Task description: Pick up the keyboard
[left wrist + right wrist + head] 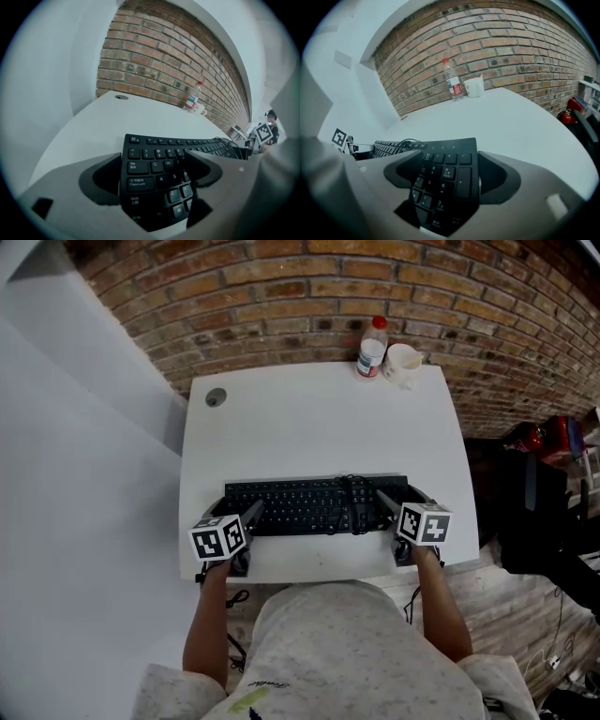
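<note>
A black keyboard (309, 505) lies flat near the front edge of the white table (319, 418), its cable coiled on top (354, 498). My left gripper (242, 508) straddles its left end. In the left gripper view, one jaw sits just outside the keyboard's (159, 164) left edge and the other hangs over the letter keys; the left gripper (154, 173) is open. My right gripper (401, 496) straddles the right end. There one jaw is over the number pad (445, 173) and one is just past the right edge; the right gripper (445, 177) is open too.
A water bottle (372, 348) and a white cup (403, 362) stand at the table's far edge by the brick wall. A round cable hole (216, 397) is at the far left corner. A red object (548, 437) and dark clutter stand on the floor to the right.
</note>
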{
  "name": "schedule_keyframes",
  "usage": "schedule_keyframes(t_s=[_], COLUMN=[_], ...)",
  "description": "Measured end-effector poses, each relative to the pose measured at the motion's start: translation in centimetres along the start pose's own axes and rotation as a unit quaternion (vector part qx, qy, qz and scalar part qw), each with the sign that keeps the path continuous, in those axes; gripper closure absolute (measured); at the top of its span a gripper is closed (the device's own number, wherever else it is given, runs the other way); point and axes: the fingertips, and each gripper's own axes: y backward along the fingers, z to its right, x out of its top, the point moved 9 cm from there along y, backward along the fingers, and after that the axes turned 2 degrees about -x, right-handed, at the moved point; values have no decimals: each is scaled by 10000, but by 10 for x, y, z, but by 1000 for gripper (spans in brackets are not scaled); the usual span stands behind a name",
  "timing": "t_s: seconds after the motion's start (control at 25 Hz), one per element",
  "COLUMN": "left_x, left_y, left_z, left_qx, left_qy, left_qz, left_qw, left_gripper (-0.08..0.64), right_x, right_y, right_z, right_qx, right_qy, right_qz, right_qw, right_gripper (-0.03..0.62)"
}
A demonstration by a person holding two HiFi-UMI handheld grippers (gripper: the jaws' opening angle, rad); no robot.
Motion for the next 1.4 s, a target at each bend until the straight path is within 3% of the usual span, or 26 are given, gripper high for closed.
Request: schedule_keyframes(t_s=[0.6,0.96,1.4], left_x=[-1,33,97], left_y=[11,36,80], left_z=[4,20,50], left_qx=[80,105,31], left_qy=[20,-274,-560], left_qz=[251,959,1976], left_qw=[9996,9950,9787], left_gripper=[144,144,144], right_x=[8,41,112], right_y=[8,29,75], right_z=[-6,-15,-37], right_qx=[-32,133,336], right_qy=[120,262,685], right_qz=[82,725,1753], right_qw=[9999,9969,9816], right_gripper=[218,219,219])
